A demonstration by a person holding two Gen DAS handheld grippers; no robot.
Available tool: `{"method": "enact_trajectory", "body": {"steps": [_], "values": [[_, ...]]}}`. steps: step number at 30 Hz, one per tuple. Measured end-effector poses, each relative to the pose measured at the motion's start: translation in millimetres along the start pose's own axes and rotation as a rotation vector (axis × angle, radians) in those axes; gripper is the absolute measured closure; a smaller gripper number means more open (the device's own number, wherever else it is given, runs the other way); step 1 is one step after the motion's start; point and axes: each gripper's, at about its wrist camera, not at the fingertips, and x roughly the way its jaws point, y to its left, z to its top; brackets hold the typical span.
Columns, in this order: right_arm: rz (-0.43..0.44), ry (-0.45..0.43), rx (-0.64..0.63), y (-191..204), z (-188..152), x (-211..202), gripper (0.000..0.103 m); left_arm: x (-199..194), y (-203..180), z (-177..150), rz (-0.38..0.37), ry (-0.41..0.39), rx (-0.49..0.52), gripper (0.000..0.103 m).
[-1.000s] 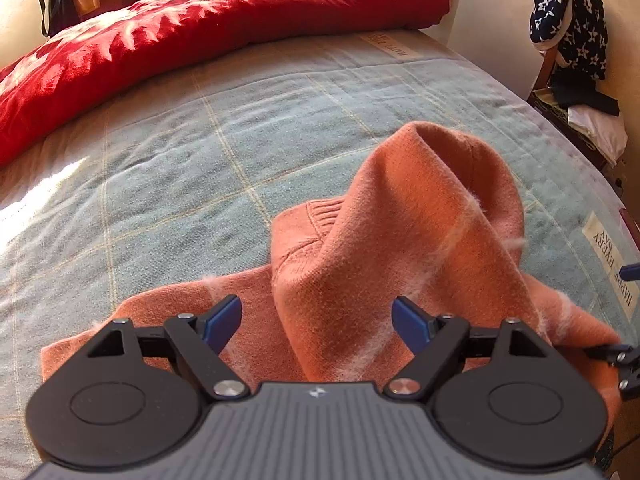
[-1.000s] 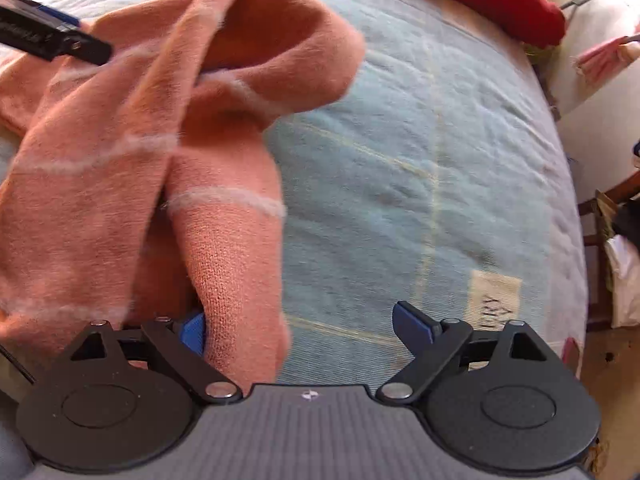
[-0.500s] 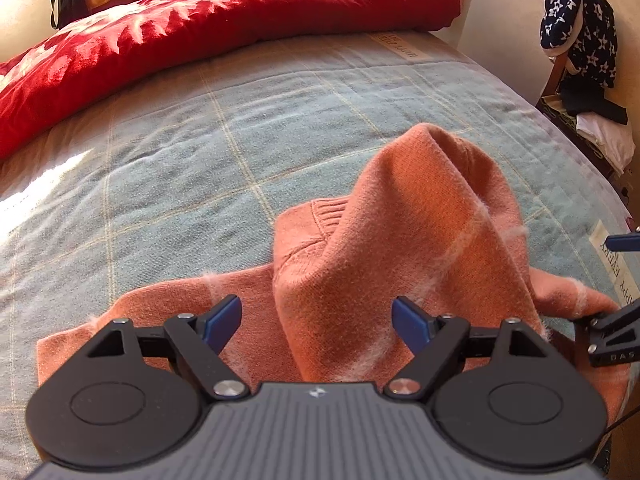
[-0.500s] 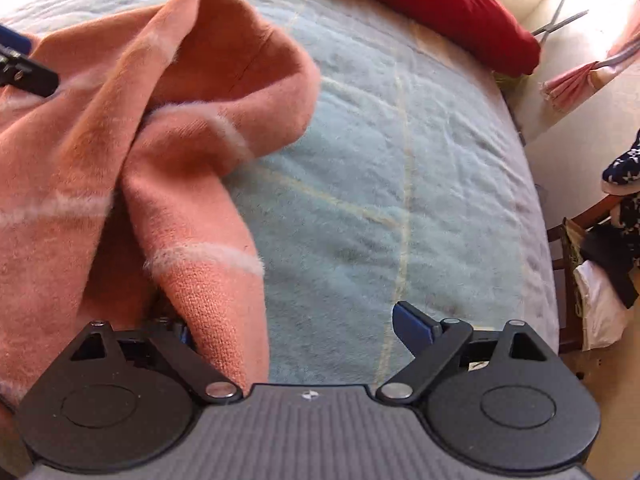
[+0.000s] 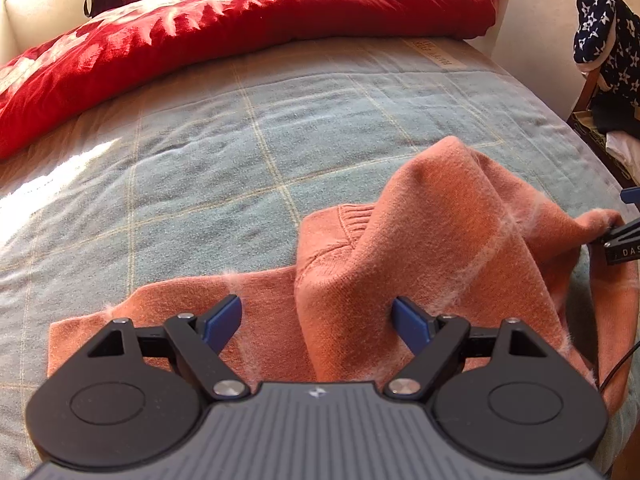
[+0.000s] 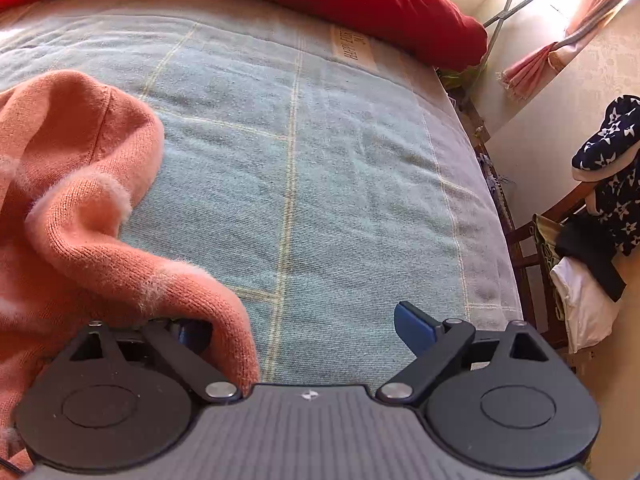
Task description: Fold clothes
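Presently the orange sweater [image 5: 432, 240] is lying bunched on the bed [image 5: 224, 152], which is wearing a pale blue checked blanket. Left gripper [image 5: 317, 318] is hovering over the garment with its fingers [image 5: 222, 320] standing wide; a raised fold of the sweater is sitting between them, nearer the right-hand finger, and the pads are not pressing on it. A flat part of the garment is spreading out beneath and beyond the left-hand finger.

Right gripper [image 6: 304, 326] is showing its fingers wide apart as well. Its right-hand finger [image 6: 414, 326] is standing clear over bare blanket. Its left-hand finger is lying under a draped edge of the sweater [image 6: 80, 208], which is hanging over it; whether the cloth is caught on that finger cannot be told. In the left wrist view, the right gripper [image 5: 622, 236] is appearing at the sweater's far right-hand edge.

A red duvet [image 5: 240, 28] is lying across the bed well beyond both sets of fingers.
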Motion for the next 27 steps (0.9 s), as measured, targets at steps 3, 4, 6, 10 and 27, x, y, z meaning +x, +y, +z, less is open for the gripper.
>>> {"method": "enact_trajectory", "body": {"steps": [3,4,6,10,27], "values": [[-0.028,-0.016,0.001,-14.1,7.0,6.5,0.008,-1.6,-0.8,2.0,0.018,-0.006,-0.002,0.020],[-0.039,-0.021,-0.001,-19.2,10.0,8.9,0.008,-1.7,-0.6,2.8,0.024,-0.008,-0.002,0.020],[-0.063,-0.033,-0.003,-32.4,17.6,15.5,0.008,-1.9,-0.2,4.3,0.039,-0.012,-0.003,0.020],[-0.152,-0.044,0.014,-63.7,28.9,34.2,0.008,-3.5,1.6,6.7,0.061,-0.024,0.003,0.020],[0.087,-0.009,-0.013,-45.7,30.8,3.2,0.005,-6.5,27.0,-19.8,0.134,0.071,0.258,0.020]]}}
